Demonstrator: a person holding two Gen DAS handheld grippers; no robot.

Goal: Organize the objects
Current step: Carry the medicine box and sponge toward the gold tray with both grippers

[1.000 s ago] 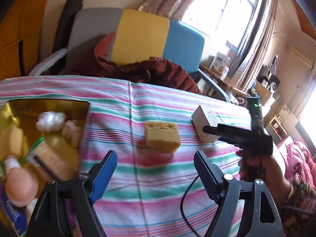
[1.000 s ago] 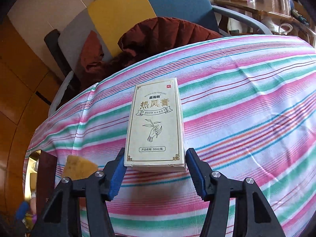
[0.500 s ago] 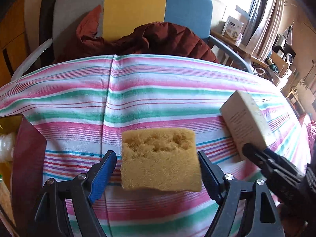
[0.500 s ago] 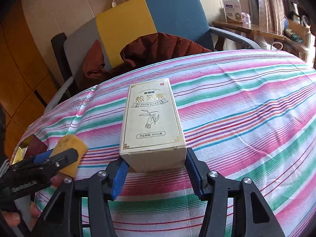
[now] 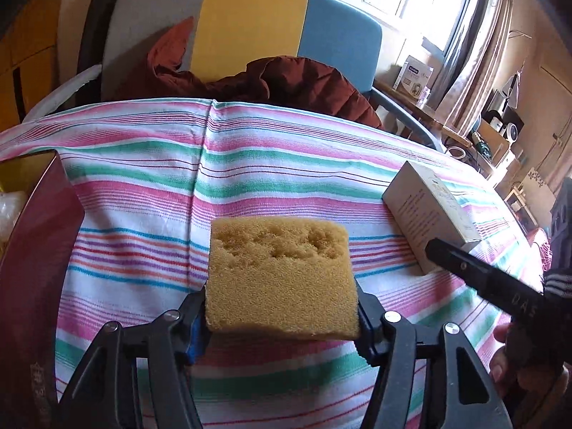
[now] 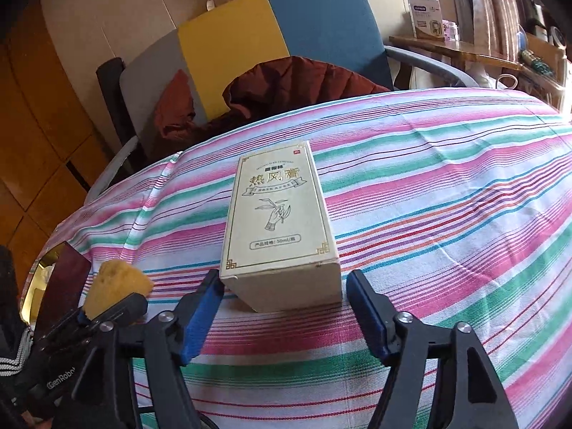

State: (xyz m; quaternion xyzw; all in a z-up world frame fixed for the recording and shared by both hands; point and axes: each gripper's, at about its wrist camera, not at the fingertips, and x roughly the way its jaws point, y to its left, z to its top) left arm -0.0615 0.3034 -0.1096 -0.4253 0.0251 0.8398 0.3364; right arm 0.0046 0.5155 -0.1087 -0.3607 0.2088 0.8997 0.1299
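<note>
A yellow sponge (image 5: 279,271) lies on the striped tablecloth (image 5: 161,186), between the blue pads of my left gripper (image 5: 280,307). Its jaws are closing and both pads touch the sponge's sides. A cream carton with gold print (image 6: 277,214) lies flat on the cloth, between the fingers of my right gripper (image 6: 284,282). That gripper's jaws are opening, and a gap shows on each side of the carton. In the left wrist view the carton (image 5: 429,207) sits to the right of the sponge. The right wrist view has the sponge (image 6: 114,282) at lower left.
A dark red box wall (image 5: 35,268) with a gold inside (image 5: 14,175) stands at the table's left edge. A multicoloured chair with a maroon jacket (image 5: 286,82) is behind the table. A person's hand (image 5: 507,368) holds the right gripper.
My left gripper came forward and down over the sponge and closed its jaws onto it. The right gripper's jaws spread away from the carton, which now rests on the cloth.
</note>
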